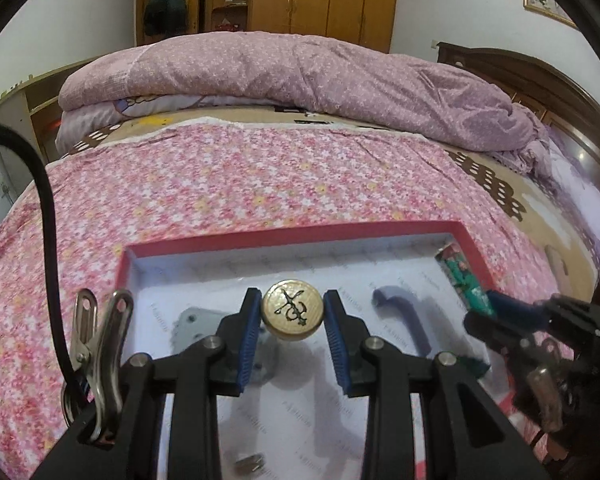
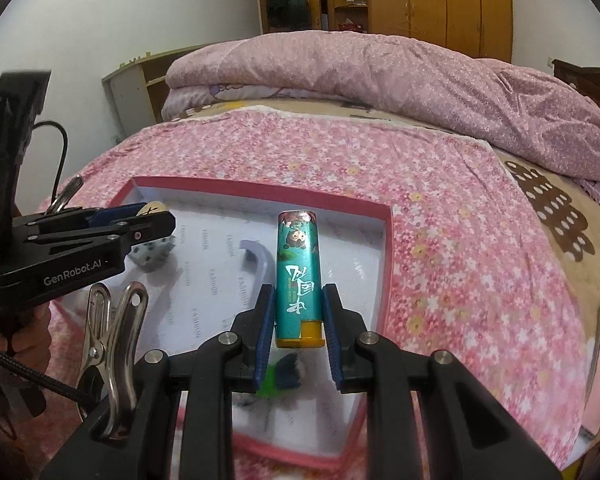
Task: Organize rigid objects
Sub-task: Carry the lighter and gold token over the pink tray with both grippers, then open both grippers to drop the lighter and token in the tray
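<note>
A shallow red-rimmed box (image 1: 292,236) with a white floor lies on the bed; it also shows in the right wrist view (image 2: 388,240). My left gripper (image 1: 292,312) is shut on a round wooden game piece (image 1: 292,312) with a dark carved character, held above the box. My right gripper (image 2: 298,320) is shut on a teal lighter (image 2: 299,276) with an orange base, held over the box's right side; the lighter also shows in the left wrist view (image 1: 462,280). A lilac hook-shaped piece (image 1: 404,316) and a grey metal plate (image 1: 192,324) lie in the box.
The bed carries a pink floral sheet (image 1: 260,184) and a folded pink quilt (image 1: 300,76) at the back. A small metal item (image 1: 250,462) lies on the box floor near me. A green and dark object (image 2: 284,372) lies under my right gripper. Wooden wardrobes stand behind.
</note>
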The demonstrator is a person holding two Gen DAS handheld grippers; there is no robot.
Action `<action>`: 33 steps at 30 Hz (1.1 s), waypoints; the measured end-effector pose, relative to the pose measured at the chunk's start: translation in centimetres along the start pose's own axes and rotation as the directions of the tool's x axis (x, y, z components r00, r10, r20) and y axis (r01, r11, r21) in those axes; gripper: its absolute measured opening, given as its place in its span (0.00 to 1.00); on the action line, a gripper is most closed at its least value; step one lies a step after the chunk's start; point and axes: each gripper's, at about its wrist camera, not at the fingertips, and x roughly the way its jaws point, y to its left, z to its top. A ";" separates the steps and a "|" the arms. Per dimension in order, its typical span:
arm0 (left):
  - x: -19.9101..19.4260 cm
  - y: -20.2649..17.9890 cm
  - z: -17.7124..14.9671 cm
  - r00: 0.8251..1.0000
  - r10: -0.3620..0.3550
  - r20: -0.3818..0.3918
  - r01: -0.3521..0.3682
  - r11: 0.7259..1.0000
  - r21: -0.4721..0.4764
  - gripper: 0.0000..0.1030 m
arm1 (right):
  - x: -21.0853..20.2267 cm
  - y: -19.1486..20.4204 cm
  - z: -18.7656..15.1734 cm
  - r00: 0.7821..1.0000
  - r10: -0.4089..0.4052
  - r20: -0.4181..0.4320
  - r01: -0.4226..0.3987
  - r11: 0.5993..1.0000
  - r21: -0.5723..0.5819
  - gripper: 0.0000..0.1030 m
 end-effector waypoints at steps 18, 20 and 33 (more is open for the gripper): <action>3.6 -0.7 0.3 0.998 0.015 -0.061 -0.015 1.000 -0.002 0.32 | 3.0 -1.1 0.4 0.999 0.003 -0.054 -0.001 1.000 0.030 0.24; 3.6 -0.9 0.3 0.998 0.003 -0.061 -0.003 1.000 0.007 0.32 | 3.2 -1.3 0.2 0.998 0.013 -0.054 -0.011 0.999 0.043 0.24; 1.2 -1.4 0.1 1.000 -0.007 -0.031 0.007 1.000 0.010 0.47 | 1.4 -1.0 0.4 1.000 0.022 0.001 -0.022 0.999 0.046 0.31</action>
